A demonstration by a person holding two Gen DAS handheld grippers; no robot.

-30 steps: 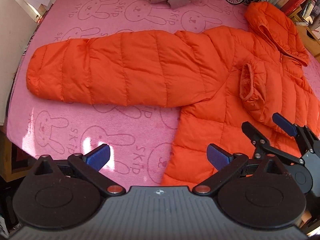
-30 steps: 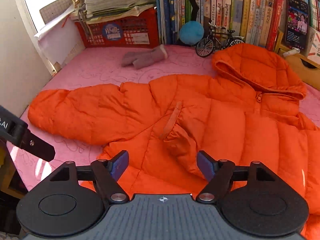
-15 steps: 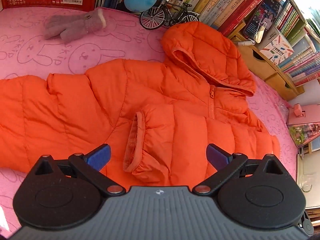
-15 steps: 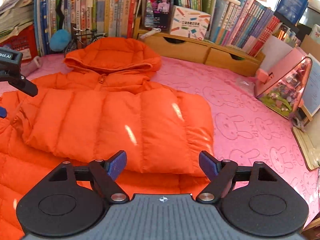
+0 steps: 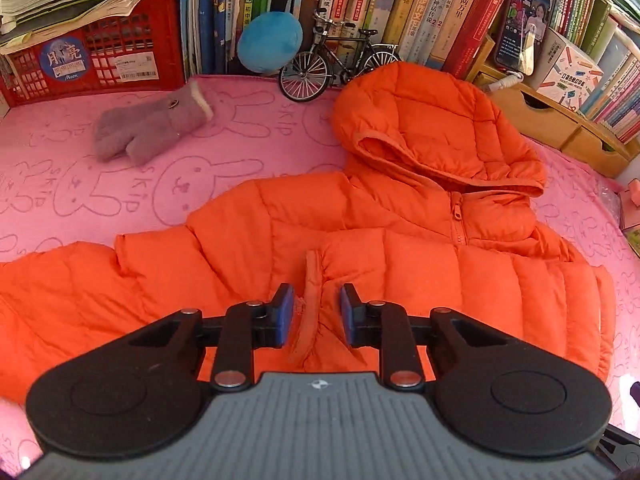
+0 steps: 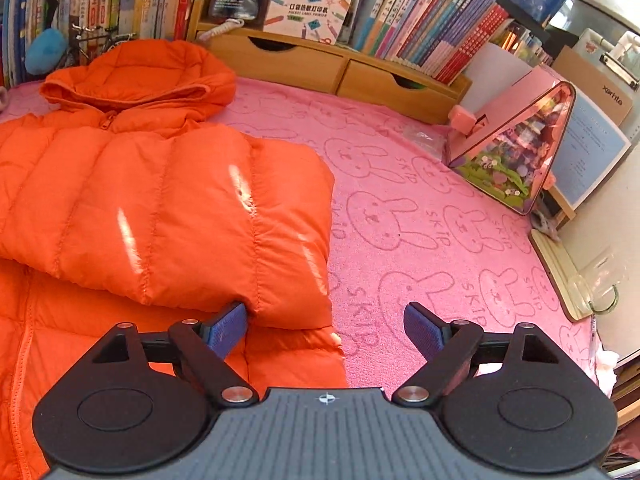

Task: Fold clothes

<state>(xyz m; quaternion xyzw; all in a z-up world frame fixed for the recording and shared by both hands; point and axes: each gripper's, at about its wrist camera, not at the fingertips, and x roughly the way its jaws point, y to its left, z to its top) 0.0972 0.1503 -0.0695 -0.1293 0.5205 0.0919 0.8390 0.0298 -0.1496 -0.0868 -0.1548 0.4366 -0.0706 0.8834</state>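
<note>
An orange hooded puffer jacket [image 5: 400,208] lies face up on the pink bunny mat [image 5: 200,184]. One sleeve is folded across its chest, and the other stretches out to the left. My left gripper [image 5: 316,316] is closing its jaws on the folded sleeve's cuff [image 5: 312,276], and the pads press the puffy fabric. In the right wrist view, my right gripper [image 6: 326,328] hangs over the jacket's [image 6: 160,208] right edge with its jaws opening. Its left fingertip [image 6: 226,328] touches the folded sleeve's lower corner [image 6: 292,292]. The other fingertip is over the mat [image 6: 420,220].
A grey glove [image 5: 148,132] lies at the back left of the mat. Behind it stand a red crate [image 5: 92,64], a blue plush ball [image 5: 270,42], a model bicycle [image 5: 332,60] and rows of books. Wooden drawers [image 6: 340,68] and a pink triangular stand [image 6: 516,144] border the right side.
My left gripper came over the folded sleeve and its jaws went from wide open to closed on the cuff. My right gripper swung right to the jacket's edge, jaws a little wider.
</note>
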